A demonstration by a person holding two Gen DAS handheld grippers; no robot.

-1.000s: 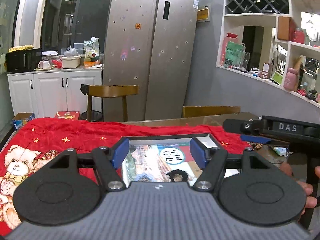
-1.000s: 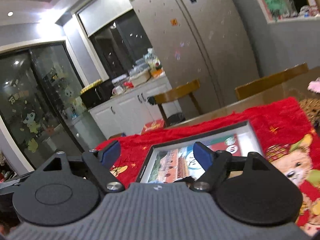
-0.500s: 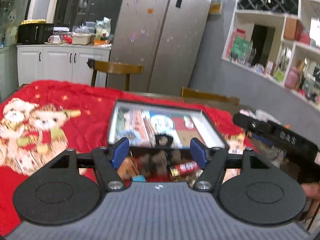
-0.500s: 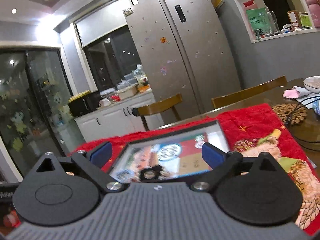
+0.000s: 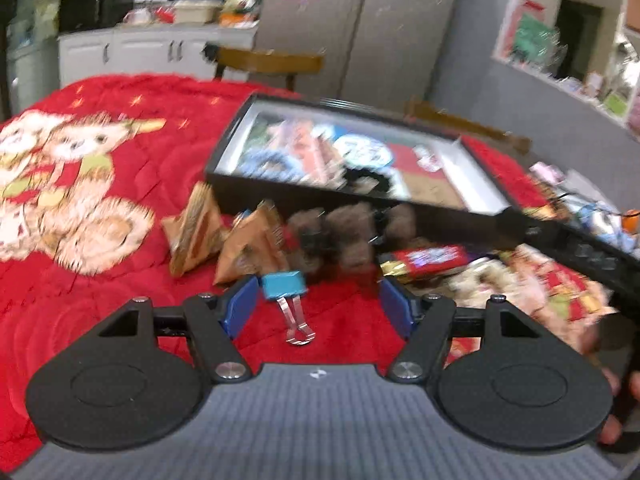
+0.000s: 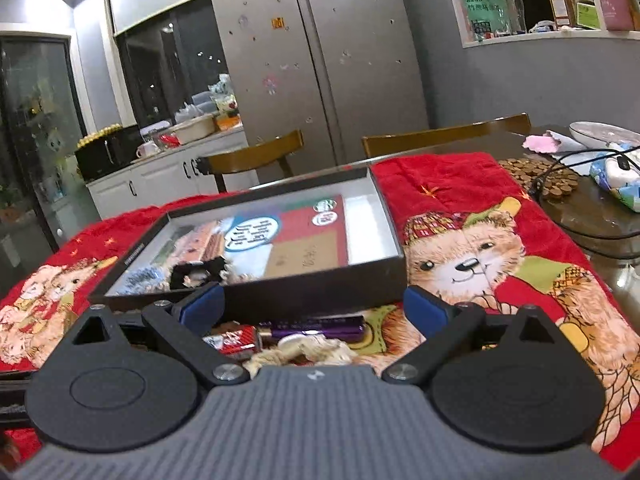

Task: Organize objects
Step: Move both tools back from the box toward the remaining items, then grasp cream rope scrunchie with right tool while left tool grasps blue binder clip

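Left wrist view, blurred: the left gripper (image 5: 316, 304) is standing with its jaws apart and nothing pinched between them, pointing down at a row of small things lying on the red blanket (image 5: 100, 272) in front of the black box (image 5: 356, 196). A blue binder clip (image 5: 285, 285) is lying just inside the left pad, wire handles toward the camera; two brown triangular packets (image 5: 224, 240) are sitting just behind it, then some dark fuzzy lumps I cannot identify through the blur, and a red wrapped bar (image 5: 428, 258) off to the right. Judgement: the clip looks like the nearest pick; centring it between the pads before closing, and gripping the blue body and not the springy handles, should stop it pivoting out. Right wrist view, sharp: the right gripper (image 6: 312, 308) is holding its jaws very wide, having just been opening, with nothing gripped. Beyond its pads a purple tube (image 6: 316, 325), the same red bar (image 6: 234, 340) and a pale knotted rope (image 6: 296, 354) are lying close to the box's near wall (image 6: 320, 280). The box is sitting open on the blanket, with printed cards and a small black ring-like thing on its floor. Judgement: the tube lies crosswise and close to the wall, so approaching from above would keep the far pad clear of the box.
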